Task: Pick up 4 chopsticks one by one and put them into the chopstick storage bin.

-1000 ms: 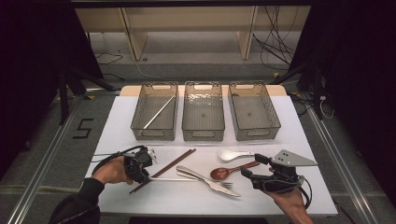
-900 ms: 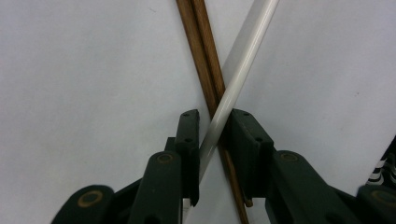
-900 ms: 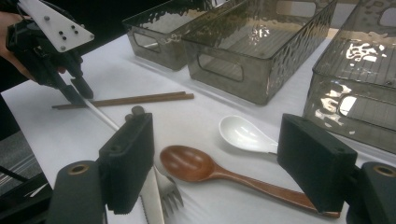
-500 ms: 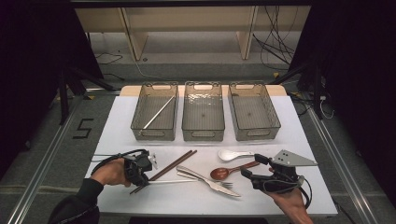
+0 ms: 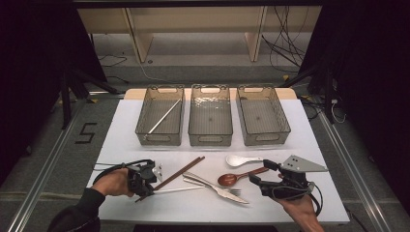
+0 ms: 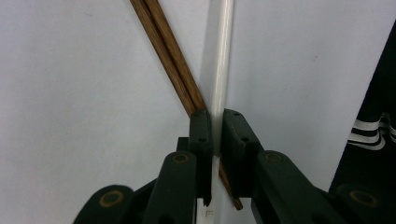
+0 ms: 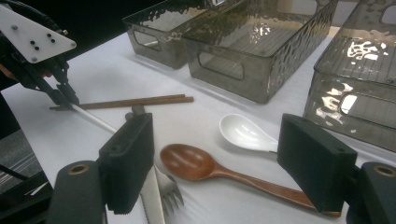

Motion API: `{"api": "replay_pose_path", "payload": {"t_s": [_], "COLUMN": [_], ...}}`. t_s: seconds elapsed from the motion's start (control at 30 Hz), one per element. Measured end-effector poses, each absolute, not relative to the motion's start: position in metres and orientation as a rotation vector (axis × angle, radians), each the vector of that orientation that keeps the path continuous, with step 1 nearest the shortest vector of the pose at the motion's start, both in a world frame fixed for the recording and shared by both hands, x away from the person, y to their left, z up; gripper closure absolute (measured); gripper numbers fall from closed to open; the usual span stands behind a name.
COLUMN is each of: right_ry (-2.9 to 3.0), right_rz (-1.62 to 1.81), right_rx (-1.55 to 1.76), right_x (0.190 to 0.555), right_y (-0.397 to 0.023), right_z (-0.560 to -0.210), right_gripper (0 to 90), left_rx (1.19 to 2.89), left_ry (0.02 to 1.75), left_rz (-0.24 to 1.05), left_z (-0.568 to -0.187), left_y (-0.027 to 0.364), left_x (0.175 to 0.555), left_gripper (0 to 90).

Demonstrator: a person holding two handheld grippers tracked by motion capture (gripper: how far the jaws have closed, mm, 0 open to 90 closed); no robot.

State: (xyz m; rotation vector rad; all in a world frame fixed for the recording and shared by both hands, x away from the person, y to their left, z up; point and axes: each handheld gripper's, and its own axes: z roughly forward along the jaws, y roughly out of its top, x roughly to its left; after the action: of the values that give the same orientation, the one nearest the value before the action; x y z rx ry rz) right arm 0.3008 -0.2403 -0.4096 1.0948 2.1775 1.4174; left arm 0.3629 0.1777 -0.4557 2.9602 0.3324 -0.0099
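Standing in a row at the far side of the table (image 5: 121,145), three clear bins took most of the space: the left bin (image 5: 160,116) held one pale stick (image 5: 164,116) lying on the diagonal, the middle bin (image 5: 210,116) and the right bin (image 5: 262,115) showed nothing inside. The table was white, with a dark floor and a light wooden shelf (image 5: 193,19) behind it. The left gripper (image 6: 214,135) had just been closing and its jaws now pressed on a white chopstick (image 6: 220,60), which lay flat on the table at the near left, crossing over a pair of brown chopsticks (image 6: 163,51). The right gripper (image 7: 219,163) hovered with jaws wide apart above a brown spoon (image 7: 196,163) and a white spoon (image 7: 243,133). A knife (image 5: 212,183) and a fork (image 5: 227,191) lay between the hands. The near end of the white chopstick was hidden under the jaws.
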Motion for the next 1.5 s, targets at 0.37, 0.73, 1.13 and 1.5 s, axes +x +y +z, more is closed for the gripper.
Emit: {"api": "replay_pose_path", "payload": {"t_s": [0.37,0.73,1.13,1.5], "right_ry": [2.178,2.179,2.179,2.175], "right_rz": [1.418,1.419,1.417,1.419], "right_rx": [1.096,1.095,1.096,1.103], "right_x": [0.301,0.301,0.301,0.301], "right_y": [-0.241,-0.241,-0.24,-0.241], "right_z": [-0.41,-0.409,-0.41,-0.41], "right_gripper": [28.2,28.2,28.2,28.2], "left_rx": [2.972,2.956,2.798,2.525], "left_ry": [0.272,0.24,0.298,0.628], "left_rz": [-0.023,-0.034,0.003,0.131], "left_z": [-0.456,-0.45,-0.43,-0.408], "left_y": [0.177,0.179,0.173,0.177], "left_x": [0.36,0.357,0.357,0.381], "left_gripper": [83.2,84.0,83.9,83.9]}}
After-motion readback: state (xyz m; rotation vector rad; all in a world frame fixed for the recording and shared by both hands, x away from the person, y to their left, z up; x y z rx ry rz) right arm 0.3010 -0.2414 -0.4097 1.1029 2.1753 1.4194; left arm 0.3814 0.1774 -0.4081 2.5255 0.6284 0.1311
